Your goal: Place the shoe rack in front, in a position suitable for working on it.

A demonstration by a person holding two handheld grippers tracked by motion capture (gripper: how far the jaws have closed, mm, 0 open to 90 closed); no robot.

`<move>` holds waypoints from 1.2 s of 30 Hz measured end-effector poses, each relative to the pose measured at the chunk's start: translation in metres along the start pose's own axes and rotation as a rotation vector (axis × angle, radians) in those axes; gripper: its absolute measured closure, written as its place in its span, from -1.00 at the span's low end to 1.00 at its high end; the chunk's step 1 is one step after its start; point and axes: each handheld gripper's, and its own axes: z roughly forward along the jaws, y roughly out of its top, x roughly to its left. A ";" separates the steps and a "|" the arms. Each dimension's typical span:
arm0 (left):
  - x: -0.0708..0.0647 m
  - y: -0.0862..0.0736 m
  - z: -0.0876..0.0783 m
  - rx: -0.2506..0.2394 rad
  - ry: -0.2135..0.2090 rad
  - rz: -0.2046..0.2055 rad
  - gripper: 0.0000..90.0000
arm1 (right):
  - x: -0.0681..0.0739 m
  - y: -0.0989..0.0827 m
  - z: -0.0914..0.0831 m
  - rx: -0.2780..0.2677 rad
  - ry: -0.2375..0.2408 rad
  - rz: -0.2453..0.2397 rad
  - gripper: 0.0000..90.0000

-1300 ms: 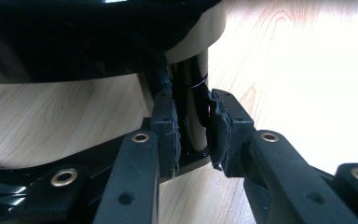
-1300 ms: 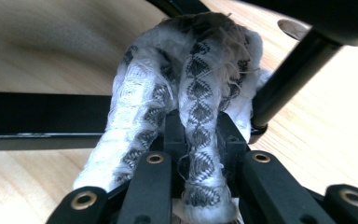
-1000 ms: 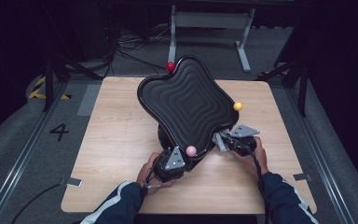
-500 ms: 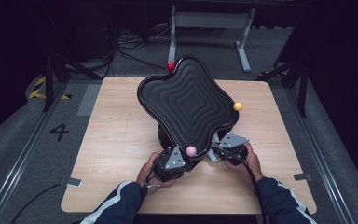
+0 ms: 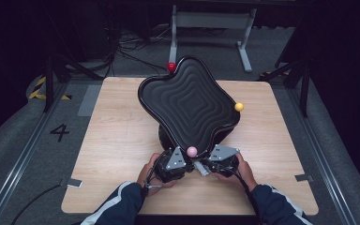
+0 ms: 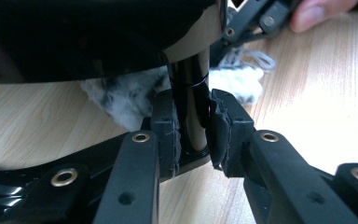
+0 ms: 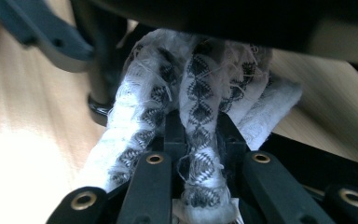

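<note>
Right gripper view: right hand-held gripper [image 7: 200,140] clamped on soft, limp, frayed cloth [image 7: 193,93] under the tray [image 5: 187,105] on the counter [image 5: 112,140]; left hand-held gripper [image 6: 193,126] clamped on stiff, slippery post [image 6: 189,93].

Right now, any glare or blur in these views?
High view: room dark, table evenly lit, slightly soft. Left gripper view: post sharp, cloth behind it soft. Right gripper view: blown-out glare on the wood at lower left, cloth in focus, background blurred.
</note>
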 end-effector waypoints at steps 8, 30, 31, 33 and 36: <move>0.001 -0.001 0.000 0.001 -0.012 -0.018 0.62 | -0.001 -0.001 0.000 -0.008 0.011 -0.013 0.75; 0.003 -0.002 0.000 -0.004 -0.022 -0.016 0.62 | -0.079 -0.044 -0.017 0.055 -0.275 0.161 0.76; 0.003 -0.002 0.000 -0.006 -0.022 -0.022 0.63 | -0.087 -0.050 -0.020 0.063 -0.295 0.186 0.76; 0.003 -0.002 0.000 -0.007 -0.026 -0.024 0.62 | -0.091 -0.052 -0.022 0.067 -0.309 0.201 0.76; 0.003 -0.002 0.000 -0.009 -0.025 -0.024 0.63 | -0.095 -0.055 -0.026 0.061 -0.324 0.225 0.76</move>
